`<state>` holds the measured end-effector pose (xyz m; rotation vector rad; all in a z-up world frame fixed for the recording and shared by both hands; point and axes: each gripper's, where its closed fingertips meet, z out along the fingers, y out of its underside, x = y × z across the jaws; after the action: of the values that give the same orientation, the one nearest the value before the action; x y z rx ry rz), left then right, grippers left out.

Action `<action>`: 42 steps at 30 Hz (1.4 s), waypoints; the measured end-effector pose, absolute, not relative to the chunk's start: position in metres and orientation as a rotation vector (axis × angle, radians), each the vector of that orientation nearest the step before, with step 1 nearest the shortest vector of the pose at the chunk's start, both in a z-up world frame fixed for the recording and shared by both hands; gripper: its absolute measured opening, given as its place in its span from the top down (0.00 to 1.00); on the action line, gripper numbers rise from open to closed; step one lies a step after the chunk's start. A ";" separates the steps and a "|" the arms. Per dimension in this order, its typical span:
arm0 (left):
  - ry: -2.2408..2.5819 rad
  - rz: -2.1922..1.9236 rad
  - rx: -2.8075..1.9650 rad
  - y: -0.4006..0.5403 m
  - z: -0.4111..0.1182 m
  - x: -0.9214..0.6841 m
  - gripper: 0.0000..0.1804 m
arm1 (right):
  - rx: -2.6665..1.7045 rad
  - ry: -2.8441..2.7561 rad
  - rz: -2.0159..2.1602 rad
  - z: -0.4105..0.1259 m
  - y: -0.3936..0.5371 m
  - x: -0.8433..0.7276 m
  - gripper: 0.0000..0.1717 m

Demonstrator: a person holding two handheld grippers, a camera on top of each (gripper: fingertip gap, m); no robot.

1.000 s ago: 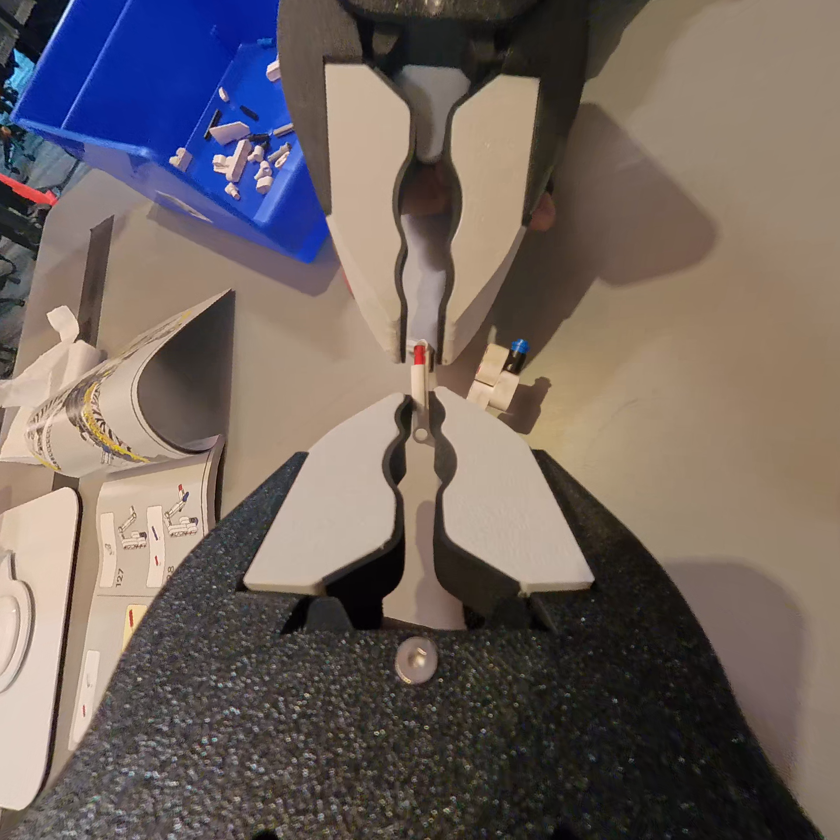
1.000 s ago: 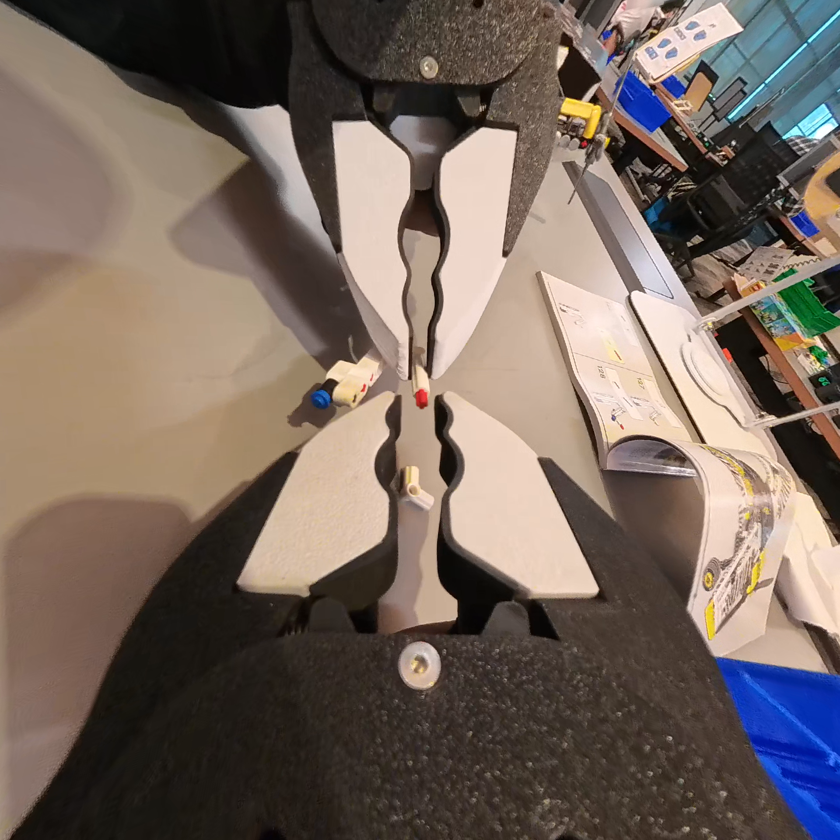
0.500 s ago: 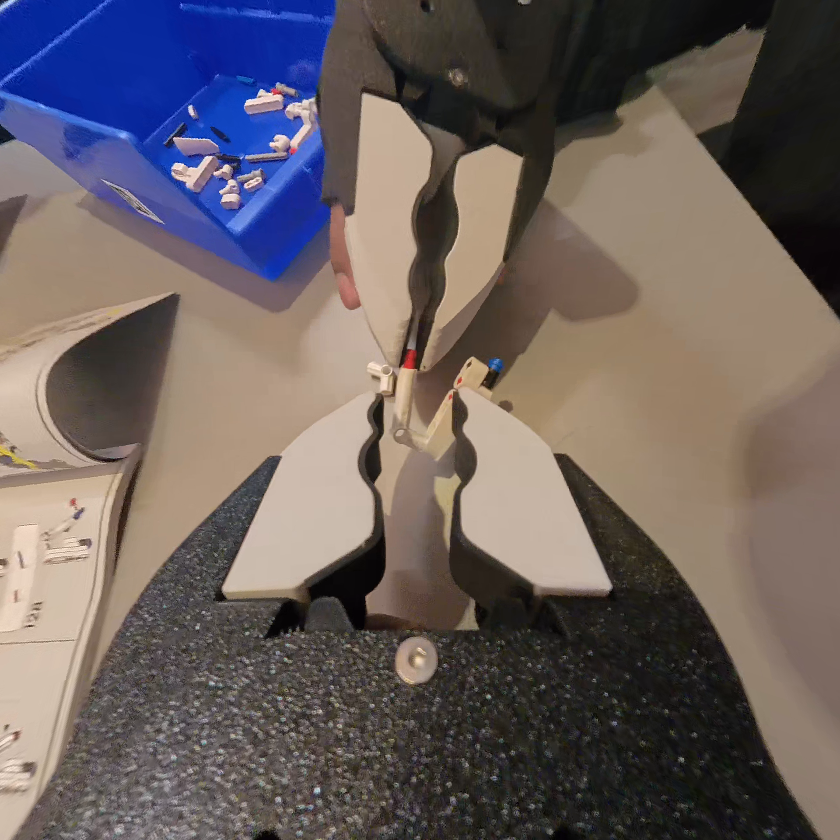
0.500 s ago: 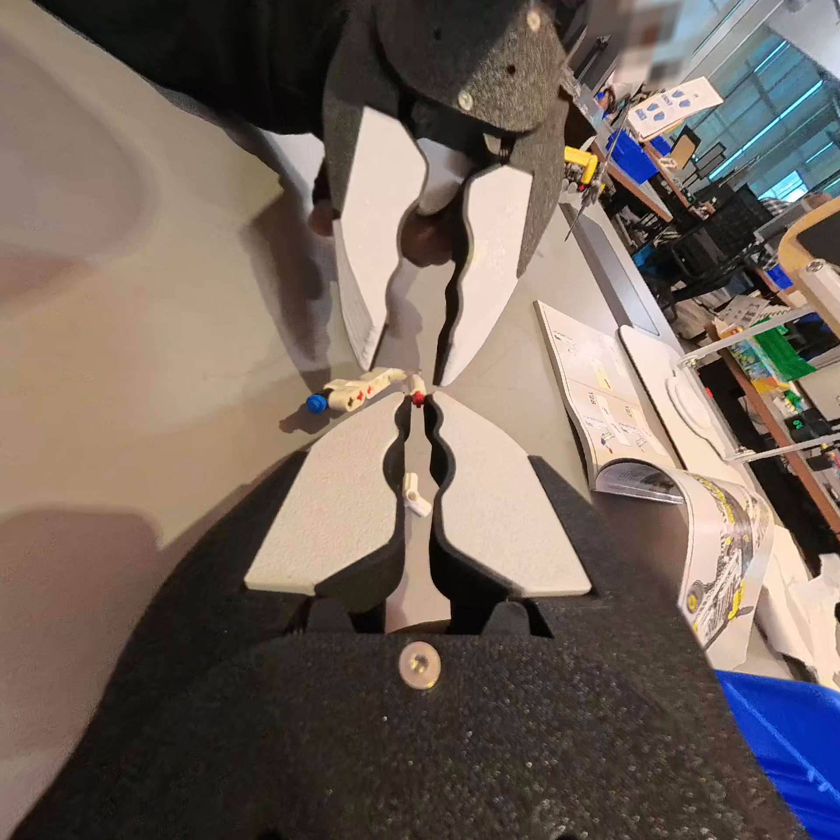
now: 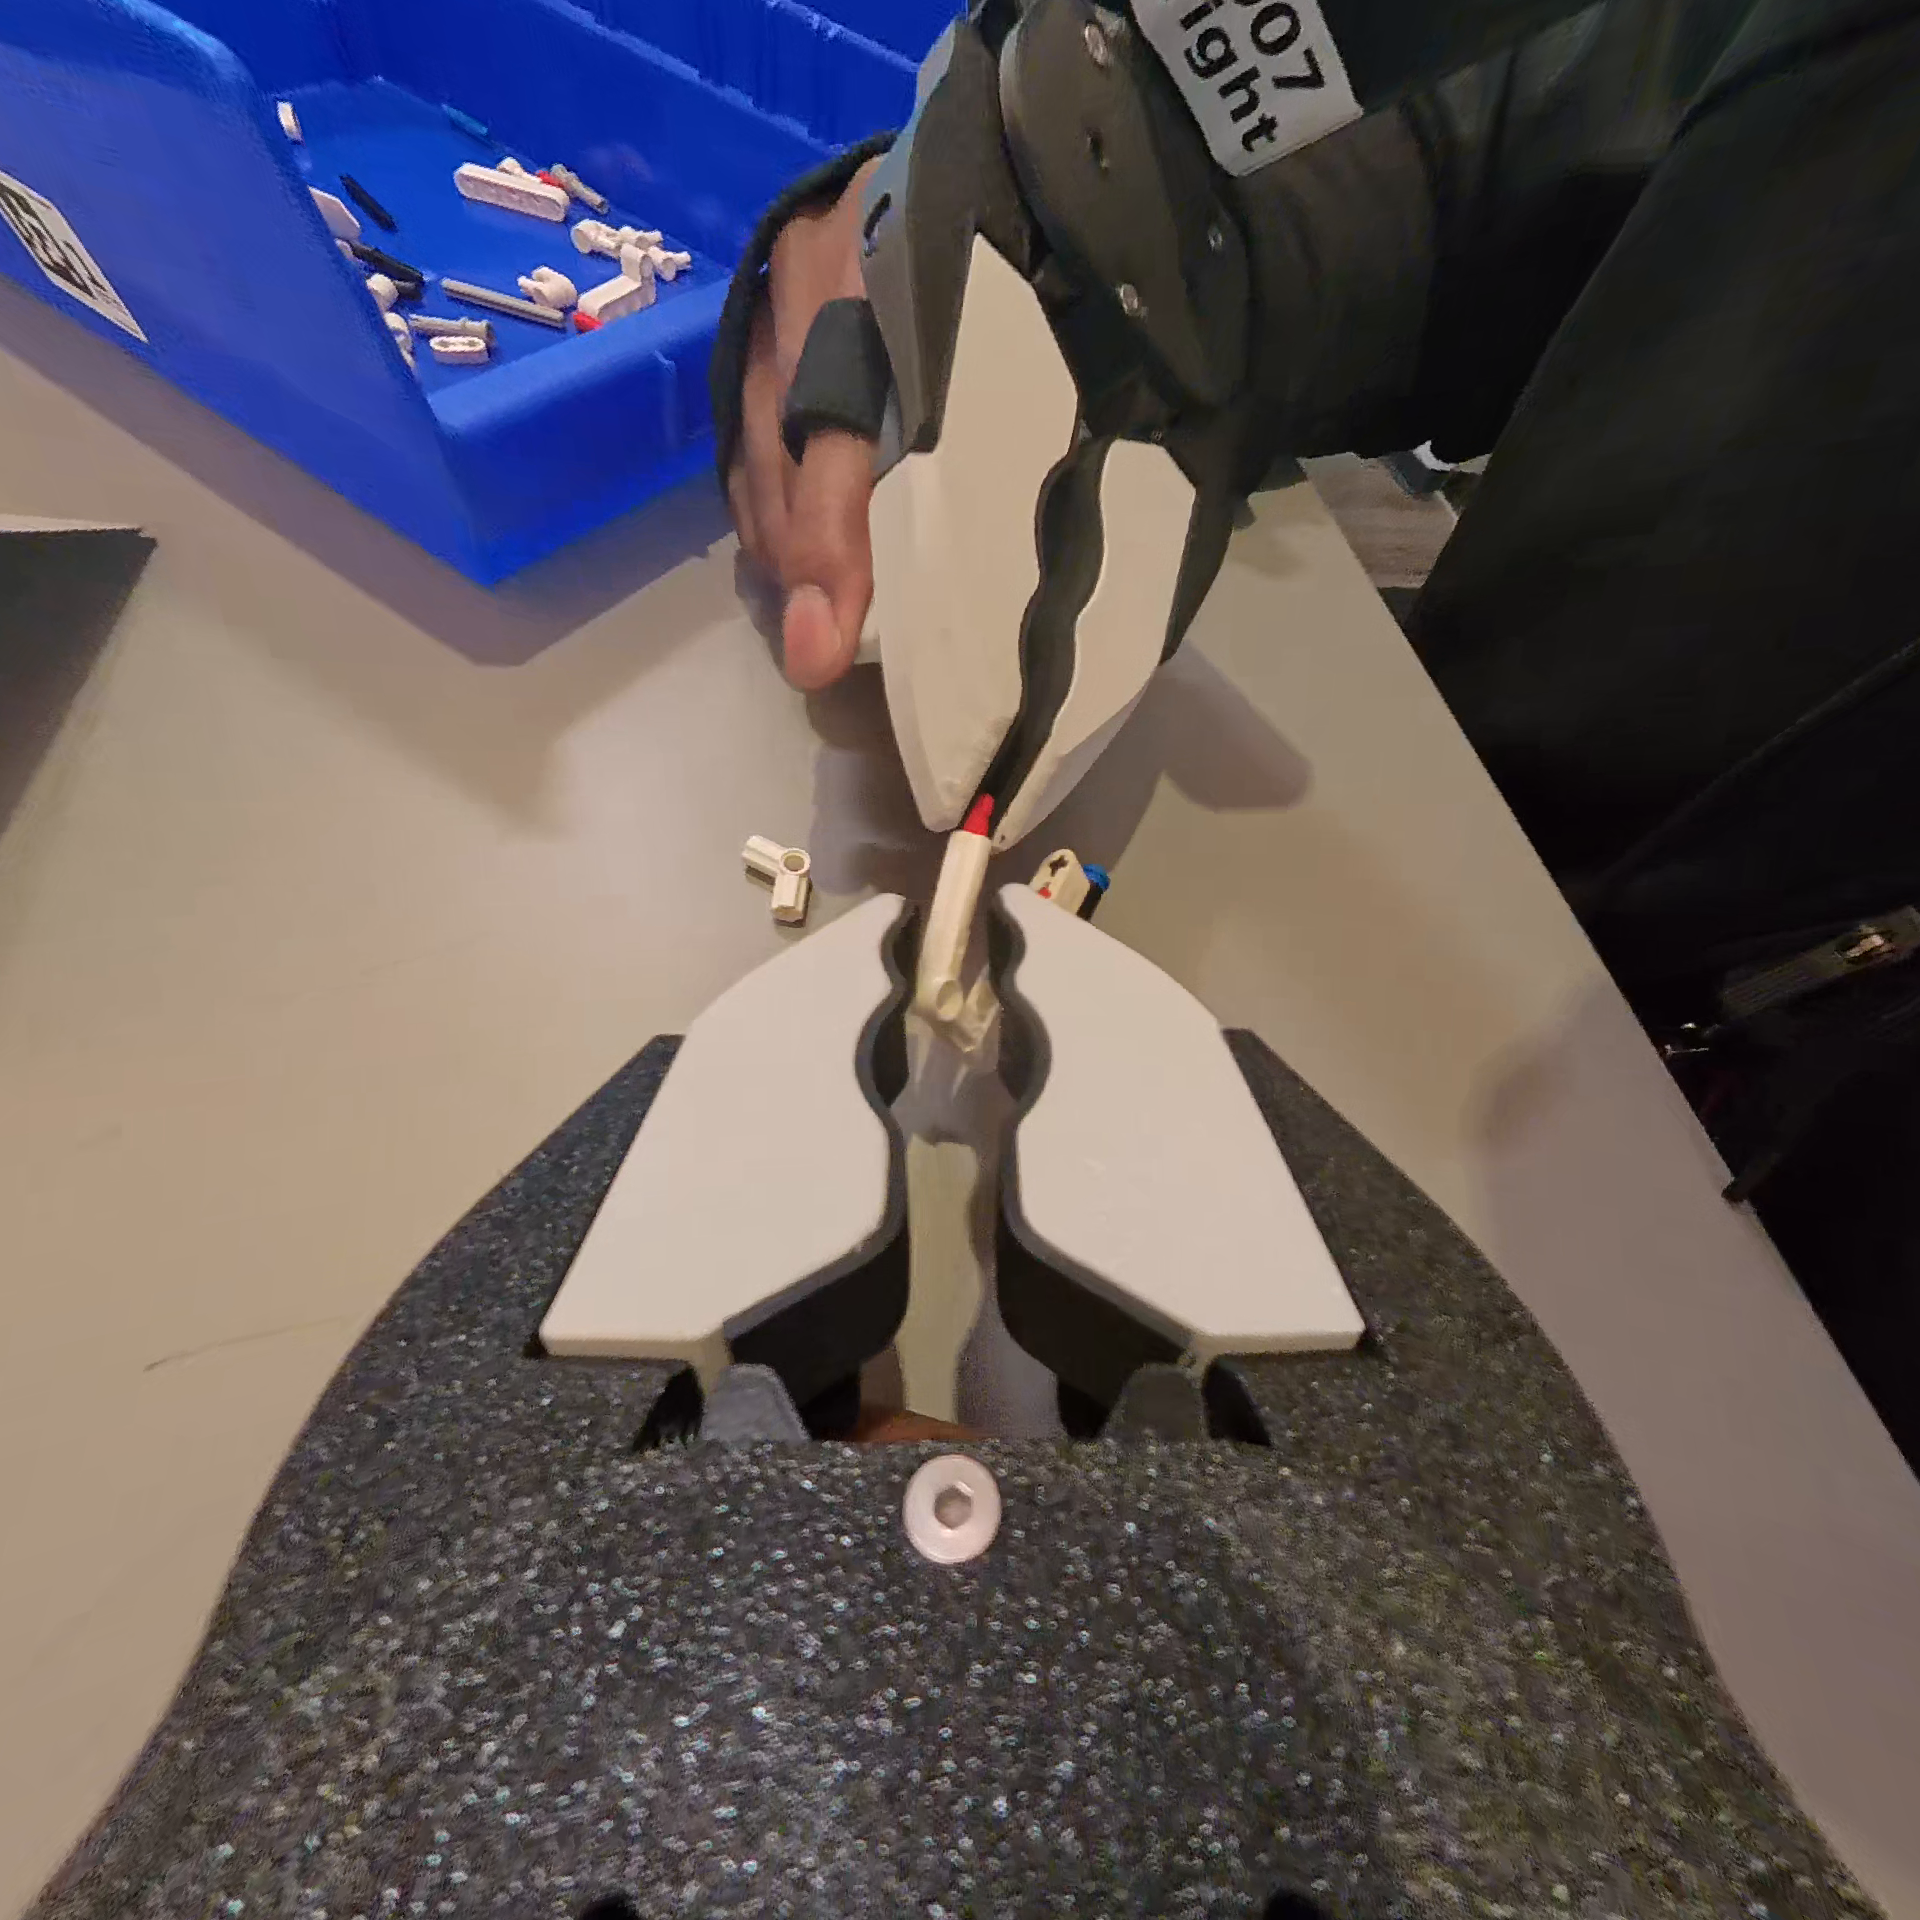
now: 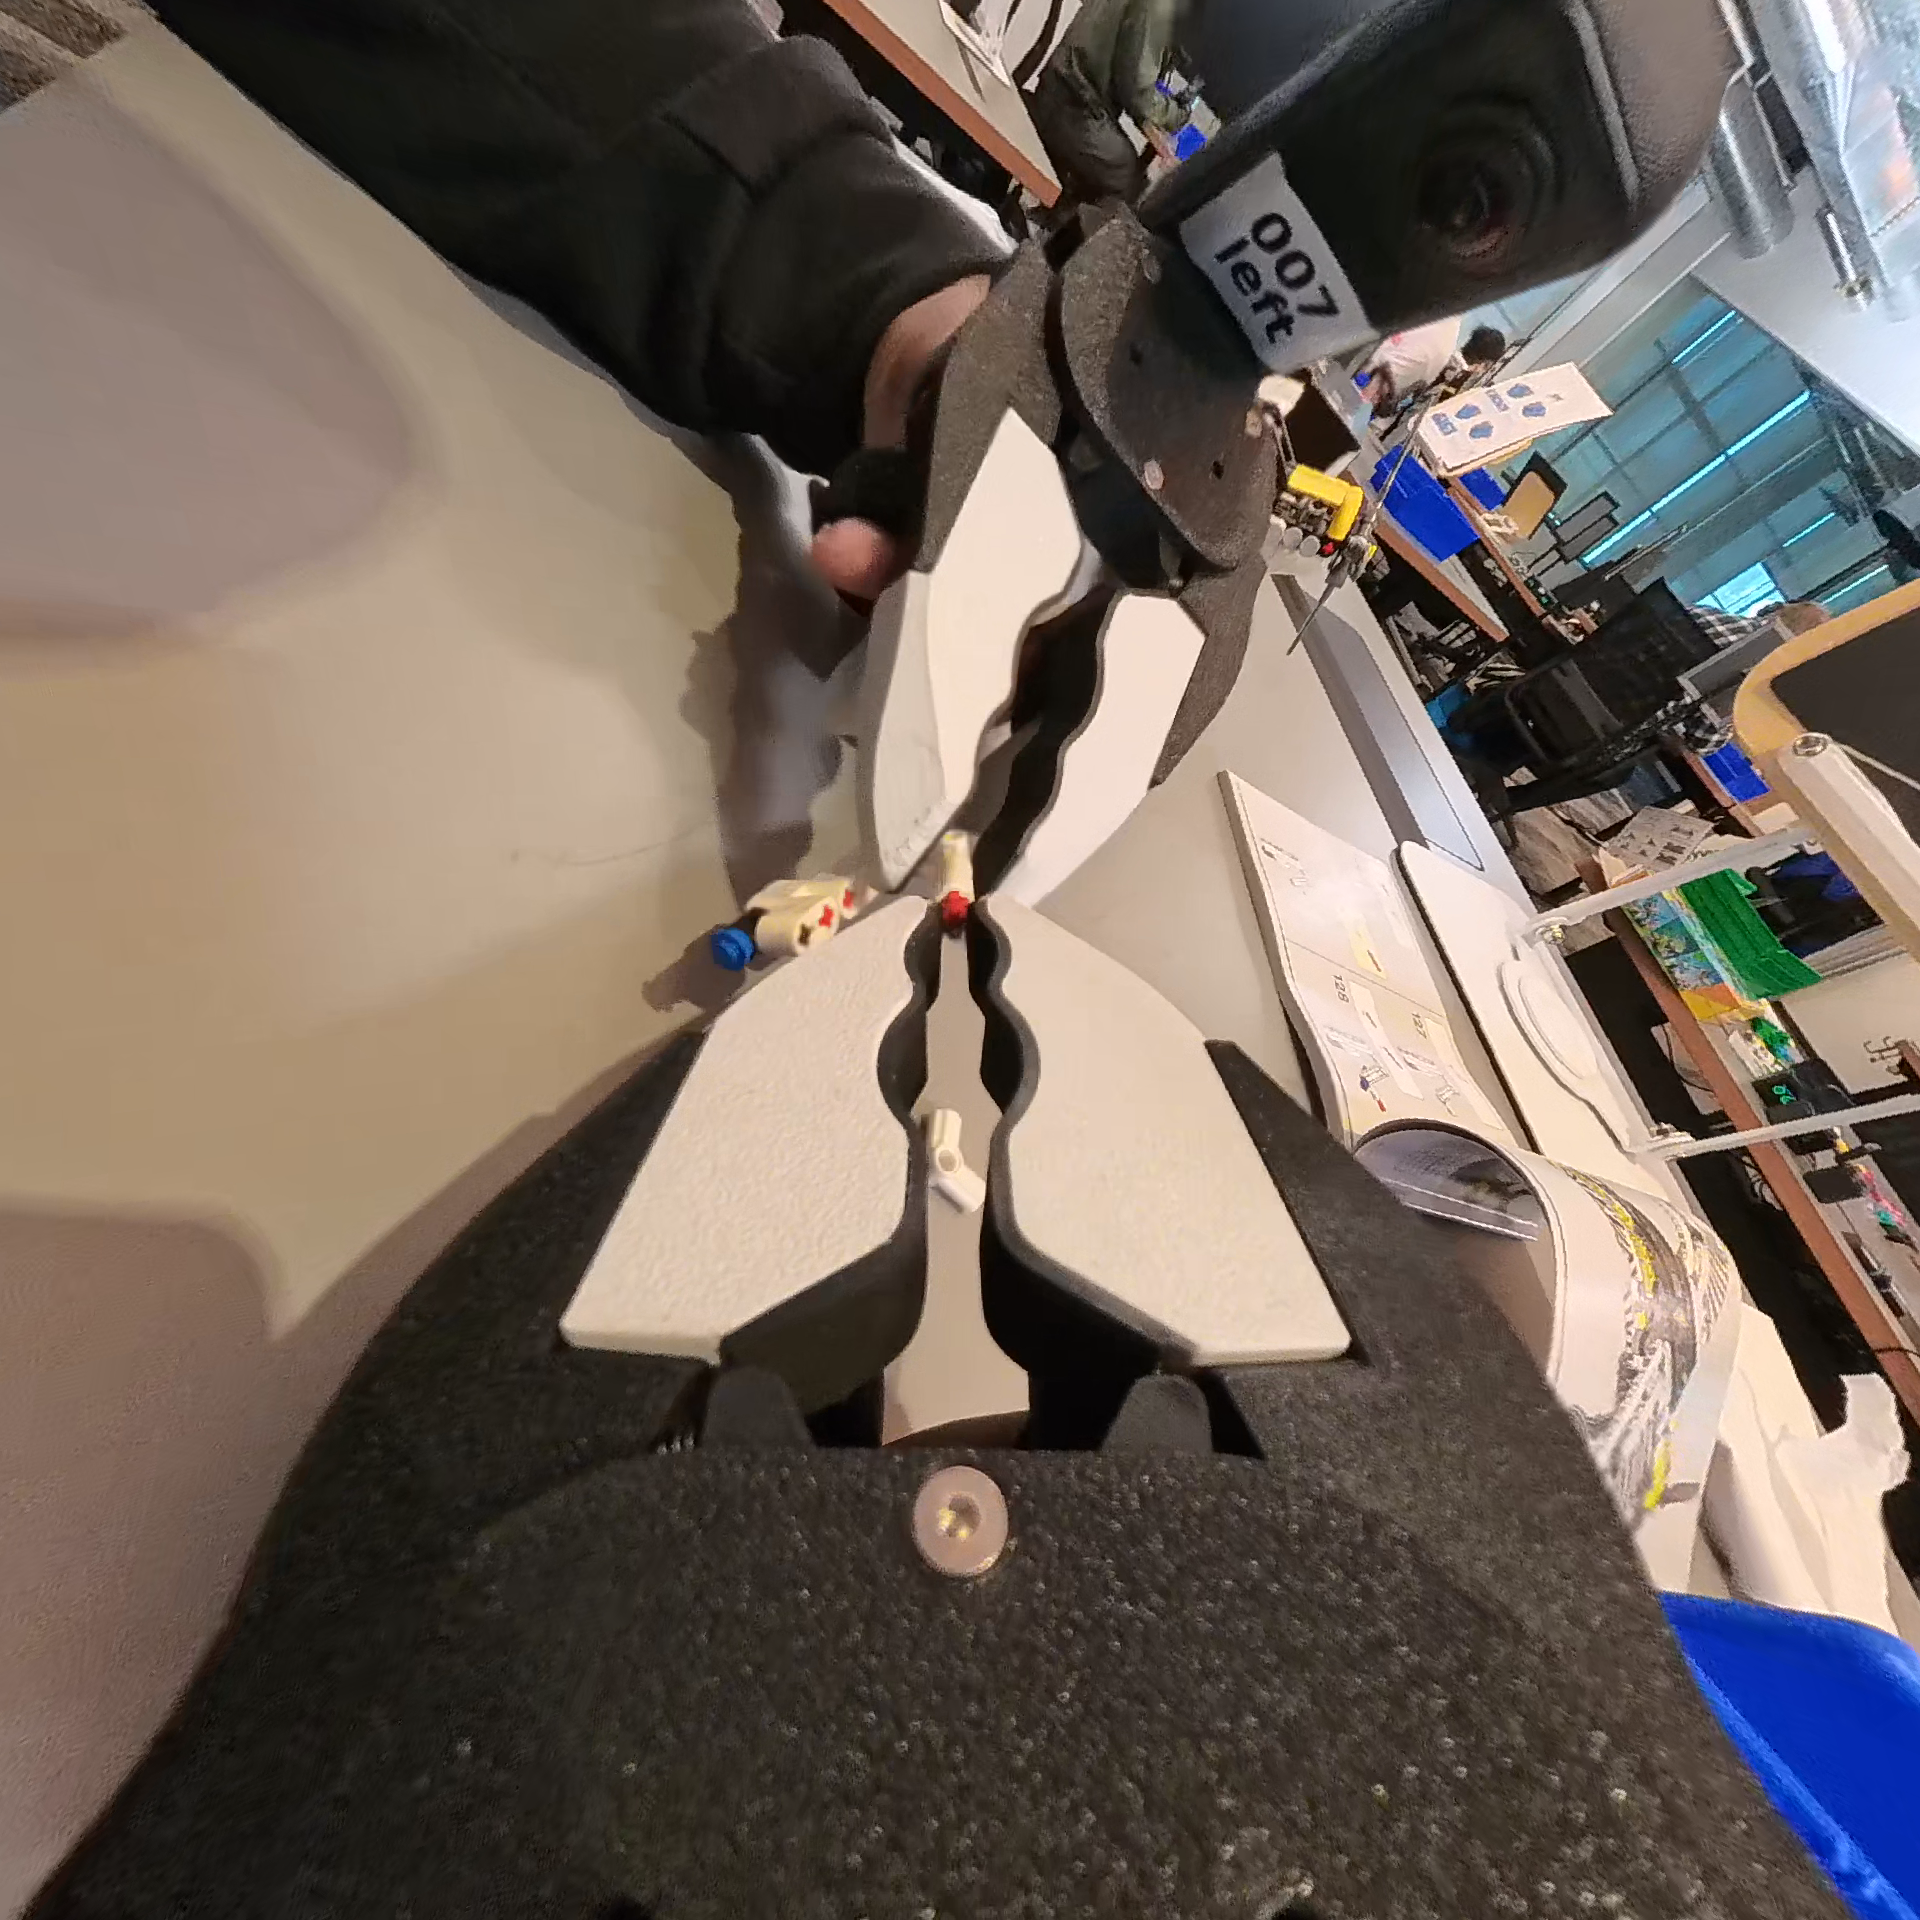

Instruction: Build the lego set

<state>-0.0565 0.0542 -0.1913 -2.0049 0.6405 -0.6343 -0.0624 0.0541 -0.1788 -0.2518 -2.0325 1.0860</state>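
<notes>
CHANGE: Since a second ago both claws have tilted and drawn closer over the desk; the left claw, wider half a second back, has narrowed onto the connector again, and the blue bin now fills more of the left wrist view's upper left.
LEFT CLAW: the left claw [image 5: 951, 914] is clenched on a slim cream plastic connector tube with a red pin at its far end [image 5: 956, 914]; both inner pads look pressed to the tube's sides, its open socket end lying back in the throat.
RIGHT CLAW: the right claw [image 6: 954, 909] is pinched on the red pin [image 6: 953, 909] of that same tube, so the piece bridges the two claws, tip to tip, raised above the desk.
HANDS: a bare hand in a black sleeve [image 5: 800, 520] grips the right tool, at 11 o'clock from the tube.
NEARBY: a small cream angled connector [image 5: 779, 873] lies on the pale grey desk [image 5: 312, 831] at 9 o'clock of the tube, close by; a cream block with a blue pin [image 6: 784, 920] lies at 3 o'clock in the left view, just beside the left claw's tip.
FARTHER: a blue plastic bin of small white parts [image 5: 447, 343] sits at 10 o'clock; an open instruction booklet [image 6: 1351, 987] lies at 3 o'clock in the right view.
</notes>
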 end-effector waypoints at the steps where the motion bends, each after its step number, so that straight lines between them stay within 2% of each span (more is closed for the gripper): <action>1: 0.634 -0.648 -2.005 0.054 -0.191 -0.057 0.95 | -0.255 -2.036 1.090 -0.179 0.054 -0.062 0.98; 6: 0.568 -0.684 -2.018 0.056 -0.189 -0.060 0.96 | -0.374 -2.070 1.070 -0.183 0.061 -0.067 0.97; 9: 0.497 -0.689 -2.042 0.059 -0.189 -0.066 0.96 | -0.568 -2.157 0.953 -0.198 0.079 -0.074 0.87; 12: 0.449 -0.674 -2.101 0.060 -0.194 -0.072 0.96 | -0.727 -2.218 0.924 -0.208 0.088 -0.075 0.85; 20: 0.317 -0.700 -2.236 0.064 -0.210 -0.075 0.96 | -0.965 -2.347 0.805 -0.229 0.099 -0.074 0.84; 24: 0.284 -0.701 -2.276 0.065 -0.216 -0.076 0.96 | -1.013 -2.369 0.842 -0.231 0.094 -0.073 0.91; 27: 0.275 -0.712 -2.305 0.064 -0.219 -0.075 0.96 | -0.967 -2.380 0.806 -0.231 0.093 -0.073 0.91; 34: 0.285 -0.754 -2.346 0.060 -0.222 -0.069 0.96 | -0.496 -2.275 0.783 -0.217 0.082 -0.072 0.91; 42: 0.306 -0.767 -2.337 0.055 -0.219 -0.067 0.96 | -0.404 -2.212 0.843 -0.206 0.080 -0.071 0.91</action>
<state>-0.0673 0.0553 -0.2186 -2.3375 0.3059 -0.7665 -0.0706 0.0796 -0.2062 -0.4039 -2.2124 0.8433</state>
